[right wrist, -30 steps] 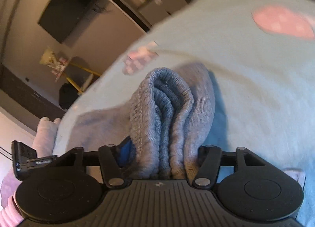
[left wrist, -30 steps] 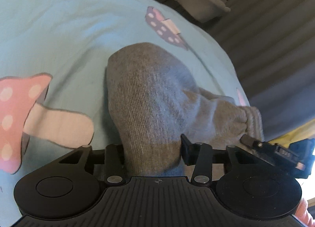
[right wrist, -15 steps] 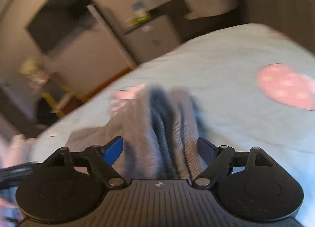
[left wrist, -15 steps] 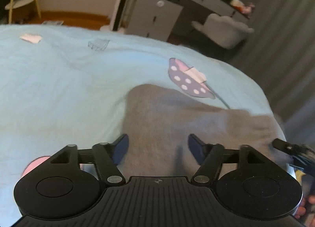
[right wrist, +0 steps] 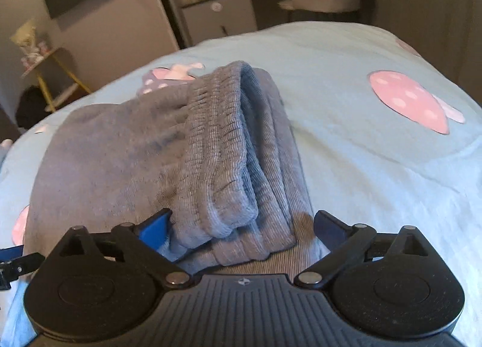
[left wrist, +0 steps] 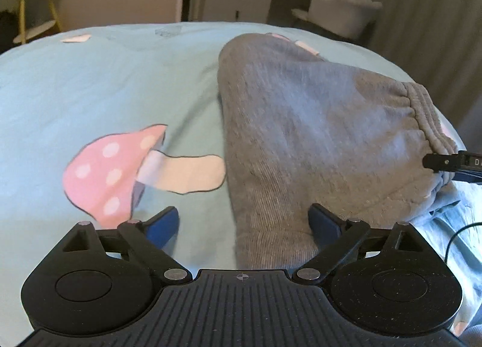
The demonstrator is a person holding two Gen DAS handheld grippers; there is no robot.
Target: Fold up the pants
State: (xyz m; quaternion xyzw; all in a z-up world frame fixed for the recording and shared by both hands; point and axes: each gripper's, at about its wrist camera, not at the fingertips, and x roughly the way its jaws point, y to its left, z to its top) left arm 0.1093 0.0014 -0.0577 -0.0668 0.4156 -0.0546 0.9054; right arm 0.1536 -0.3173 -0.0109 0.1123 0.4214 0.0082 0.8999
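The grey knit pants (left wrist: 316,124) lie folded in a bundle on the light blue bedspread (left wrist: 90,91). My left gripper (left wrist: 244,225) is open, its fingers spread at the near left corner of the bundle; the cloth lies loose between them. In the right wrist view the ribbed waistband (right wrist: 223,148) of the pants (right wrist: 114,154) is stacked in layers. My right gripper (right wrist: 241,226) is open, its fingers standing wide on either side of the waistband end. The right gripper's tip (left wrist: 452,163) shows at the far right of the left wrist view.
The bedspread has pink mushroom prints (left wrist: 120,172) (right wrist: 412,100). Beyond the bed stand a grey cabinet (left wrist: 238,0), a pale padded chair (left wrist: 340,9), a yellow-legged shelf (left wrist: 30,6) and dark curtains (left wrist: 436,15). The bed edge drops off at the right.
Both grippers have opened and let go of the pants, which now lie flat on the bed. Both have drawn back a little and the views have levelled out.
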